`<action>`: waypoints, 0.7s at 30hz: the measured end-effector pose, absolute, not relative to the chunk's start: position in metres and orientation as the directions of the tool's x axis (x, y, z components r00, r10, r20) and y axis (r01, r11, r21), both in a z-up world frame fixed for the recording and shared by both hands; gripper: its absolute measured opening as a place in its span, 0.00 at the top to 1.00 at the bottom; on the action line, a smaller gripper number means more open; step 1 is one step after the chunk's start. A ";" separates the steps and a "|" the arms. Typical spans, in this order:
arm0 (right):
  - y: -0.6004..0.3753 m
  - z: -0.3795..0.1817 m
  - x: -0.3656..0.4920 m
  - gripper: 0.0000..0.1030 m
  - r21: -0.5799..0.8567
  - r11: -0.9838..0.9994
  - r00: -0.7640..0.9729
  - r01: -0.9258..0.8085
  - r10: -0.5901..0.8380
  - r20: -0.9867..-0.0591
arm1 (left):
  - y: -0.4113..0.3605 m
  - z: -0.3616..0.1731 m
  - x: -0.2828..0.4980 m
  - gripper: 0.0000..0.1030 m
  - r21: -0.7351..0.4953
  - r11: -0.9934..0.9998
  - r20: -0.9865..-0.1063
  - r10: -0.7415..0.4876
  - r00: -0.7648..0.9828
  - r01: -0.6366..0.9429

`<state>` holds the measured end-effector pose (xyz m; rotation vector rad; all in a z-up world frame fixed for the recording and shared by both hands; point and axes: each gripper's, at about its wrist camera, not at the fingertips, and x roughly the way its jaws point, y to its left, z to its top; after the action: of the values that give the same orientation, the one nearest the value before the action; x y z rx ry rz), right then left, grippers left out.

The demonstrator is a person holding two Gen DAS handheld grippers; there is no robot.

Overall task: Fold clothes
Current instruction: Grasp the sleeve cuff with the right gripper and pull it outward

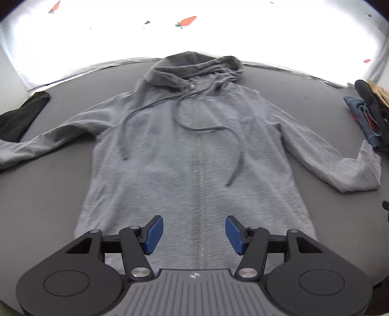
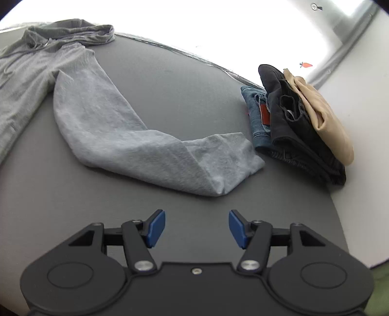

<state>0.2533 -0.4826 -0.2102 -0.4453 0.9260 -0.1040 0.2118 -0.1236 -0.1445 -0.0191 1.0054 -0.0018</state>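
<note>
A light grey zip hoodie (image 1: pixel 170 150) lies flat and face up on the dark grey table (image 1: pixel 48 194), hood at the far edge, both sleeves spread outward, drawstrings loose over the chest. My left gripper (image 1: pixel 192 234) hovers over the hoodie's bottom hem near the zip, its blue pads apart with nothing pressed between them. In the right wrist view the hoodie's right sleeve (image 2: pixel 136 138) lies bent, its cuff end folded back. My right gripper (image 2: pixel 197 228) stands open above bare table (image 2: pixel 194 97), short of that sleeve, holding nothing.
A pile of folded clothes (image 2: pixel 299 121) in denim, black and tan sits at the table's right edge beside a white wall. A dark garment (image 1: pixel 22 116) lies at the far left. Bright white surface with small carrot prints (image 1: pixel 187 21) lies beyond the table.
</note>
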 end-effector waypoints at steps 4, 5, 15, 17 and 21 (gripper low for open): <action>-0.517 -0.227 0.283 0.40 -0.382 0.896 0.595 -0.229 -0.182 -0.783 | -0.194 -0.150 0.225 0.42 0.028 0.993 -0.830 -0.042 0.556 0.118; -0.520 -0.229 0.288 0.39 -0.365 0.892 0.595 -0.265 -0.146 -0.790 | -0.205 -0.151 0.228 0.42 0.039 0.990 -0.831 -0.044 0.554 0.137; -0.551 -0.181 0.293 1.00 0.213 0.869 0.413 -0.446 0.411 -0.813 | -0.240 -0.157 0.288 0.42 0.115 0.983 -0.837 0.018 0.547 0.144; -0.563 -0.164 0.302 1.00 0.221 0.886 0.473 -0.407 0.412 -0.779 | -0.237 -0.161 0.302 0.42 0.122 0.986 -0.844 0.043 0.535 0.114; -0.571 -0.167 0.333 0.72 0.058 0.921 0.523 -0.386 0.270 -0.808 | -0.234 -0.165 0.330 0.42 0.126 0.988 -0.855 0.064 0.514 0.086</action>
<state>0.3329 -0.5706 -0.1670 -0.1348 0.9421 0.3945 0.3297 -0.2344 -0.1651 0.1595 1.0320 -0.0135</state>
